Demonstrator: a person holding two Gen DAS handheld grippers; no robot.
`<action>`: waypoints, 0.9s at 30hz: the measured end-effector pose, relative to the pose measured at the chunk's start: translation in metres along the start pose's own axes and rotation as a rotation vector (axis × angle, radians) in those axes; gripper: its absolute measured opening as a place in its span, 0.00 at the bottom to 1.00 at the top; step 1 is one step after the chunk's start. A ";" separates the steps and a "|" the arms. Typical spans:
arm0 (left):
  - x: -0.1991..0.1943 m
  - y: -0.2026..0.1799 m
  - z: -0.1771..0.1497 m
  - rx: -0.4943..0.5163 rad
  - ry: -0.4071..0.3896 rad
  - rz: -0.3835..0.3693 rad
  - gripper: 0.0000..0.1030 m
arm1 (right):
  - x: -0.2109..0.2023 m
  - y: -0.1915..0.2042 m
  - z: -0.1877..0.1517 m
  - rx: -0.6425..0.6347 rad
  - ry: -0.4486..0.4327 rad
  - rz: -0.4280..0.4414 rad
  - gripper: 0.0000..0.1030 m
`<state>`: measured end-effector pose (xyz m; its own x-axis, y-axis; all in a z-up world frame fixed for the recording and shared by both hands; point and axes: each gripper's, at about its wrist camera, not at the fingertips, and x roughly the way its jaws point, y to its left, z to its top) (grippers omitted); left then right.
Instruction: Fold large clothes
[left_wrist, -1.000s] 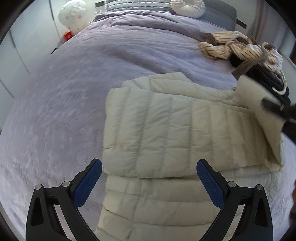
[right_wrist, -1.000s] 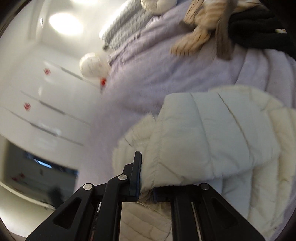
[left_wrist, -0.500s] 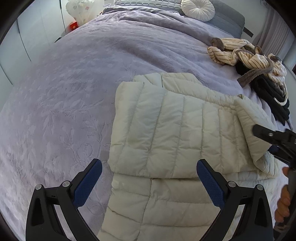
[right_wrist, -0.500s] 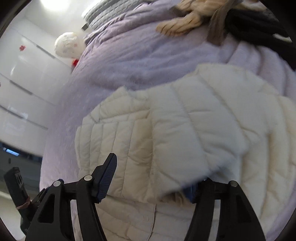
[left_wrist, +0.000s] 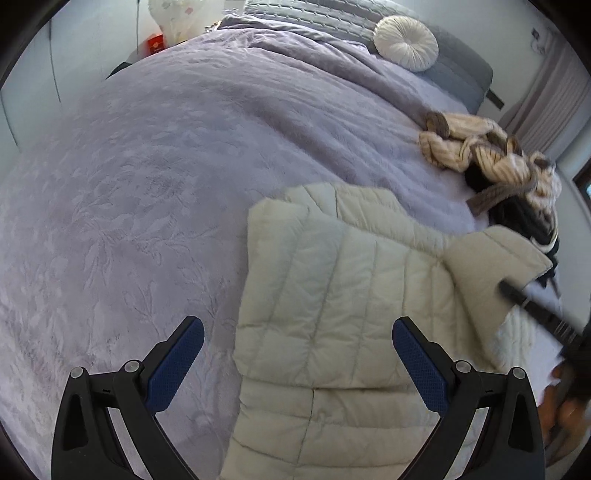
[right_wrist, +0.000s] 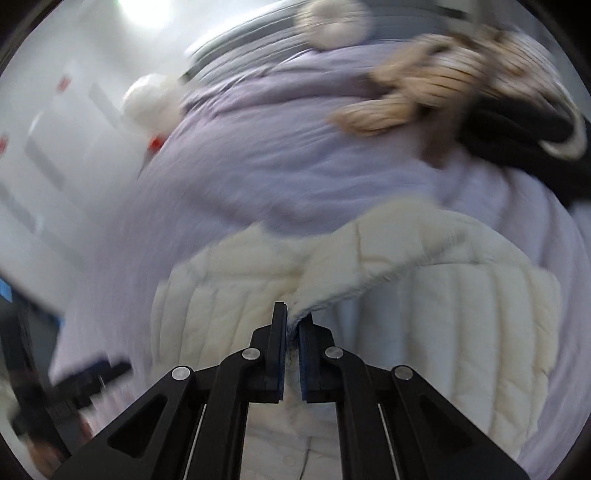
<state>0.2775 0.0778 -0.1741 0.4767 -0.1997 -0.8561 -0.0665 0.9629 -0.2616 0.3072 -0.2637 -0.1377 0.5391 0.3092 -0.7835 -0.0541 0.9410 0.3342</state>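
Observation:
A cream quilted puffer jacket (left_wrist: 332, 295) lies partly folded on the lavender bedspread (left_wrist: 166, 184). My left gripper (left_wrist: 295, 332) hangs open above its near left part, with nothing between the blue pads. The right wrist view is blurred. In it my right gripper (right_wrist: 291, 314) has its jaws closing tight on a thin edge of the jacket (right_wrist: 461, 314). That pinched flap (left_wrist: 491, 258) stands lifted off the layer below at the jacket's right side. The right gripper's black fingers (left_wrist: 535, 310) reach in from the right edge.
A heap of clothes lies at the far right: a beige striped sweater (left_wrist: 480, 151) on a black garment (left_wrist: 524, 221). A round white cushion (left_wrist: 404, 42) rests by the grey headboard. A hand (left_wrist: 565, 410) shows at the lower right. White cupboards line the left wall.
The right gripper opened, let the folded panel drop, then shut again on a jacket edge and lifted it. The left gripper stayed open and drifted, so the jacket sits further right in view.

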 end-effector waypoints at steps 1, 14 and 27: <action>-0.001 0.003 0.002 -0.009 -0.003 -0.008 0.99 | 0.006 0.010 -0.004 -0.047 0.021 -0.004 0.06; 0.009 0.008 0.008 -0.064 0.050 -0.151 0.99 | 0.024 0.046 -0.050 -0.286 0.201 -0.085 0.67; 0.087 -0.064 0.009 0.030 0.225 -0.223 0.79 | -0.056 -0.128 -0.101 0.452 0.198 0.123 0.67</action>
<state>0.3307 0.0002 -0.2281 0.2704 -0.4387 -0.8570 0.0459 0.8950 -0.4437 0.1991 -0.3874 -0.1896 0.3792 0.4758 -0.7936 0.2853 0.7558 0.5894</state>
